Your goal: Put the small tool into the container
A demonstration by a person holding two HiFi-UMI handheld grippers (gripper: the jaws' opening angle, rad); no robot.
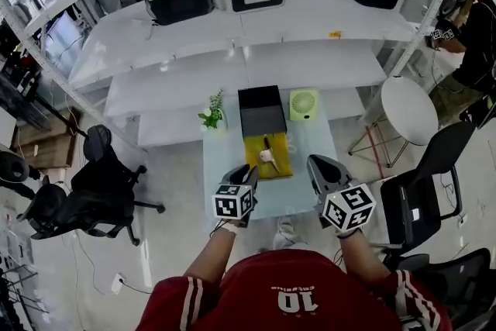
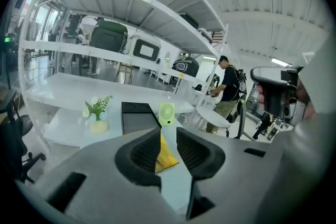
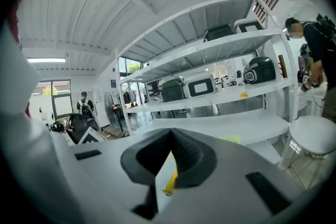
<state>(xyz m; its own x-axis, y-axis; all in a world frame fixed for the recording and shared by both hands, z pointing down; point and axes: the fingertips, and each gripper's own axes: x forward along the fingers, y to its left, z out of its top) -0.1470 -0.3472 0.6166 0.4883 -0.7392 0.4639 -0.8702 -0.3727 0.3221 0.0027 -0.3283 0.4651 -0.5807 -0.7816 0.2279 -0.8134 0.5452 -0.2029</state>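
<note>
The small tool (image 1: pixel 267 154) is seen lying on a yellow mat (image 1: pixel 280 167) on the surface (image 1: pixel 225 159). It is not held or touched by anything. The black container (image 1: pixel 262 111) is placed just behind the mat, and the tool is outside it.

The left gripper (image 1: pixel 246 169) is held low over the near part of the surface. The tool is found a little ahead of its tips and off to its right. In the left gripper view, the left gripper (image 2: pixel 168 134) is seen with its jaws apart, and nothing is caught between them. Only a piece of the yellow mat (image 2: pixel 167 157) is seen through the gap.

The right gripper (image 1: pixel 316 163) is held on the other side, with the tool ahead and to its left. In the right gripper view, its tips (image 3: pixel 170 132) are pressed together, and nothing is held.

A green fan (image 1: pixel 304 105) and a small plant (image 1: pixel 213 114) are set beside the container.
</note>
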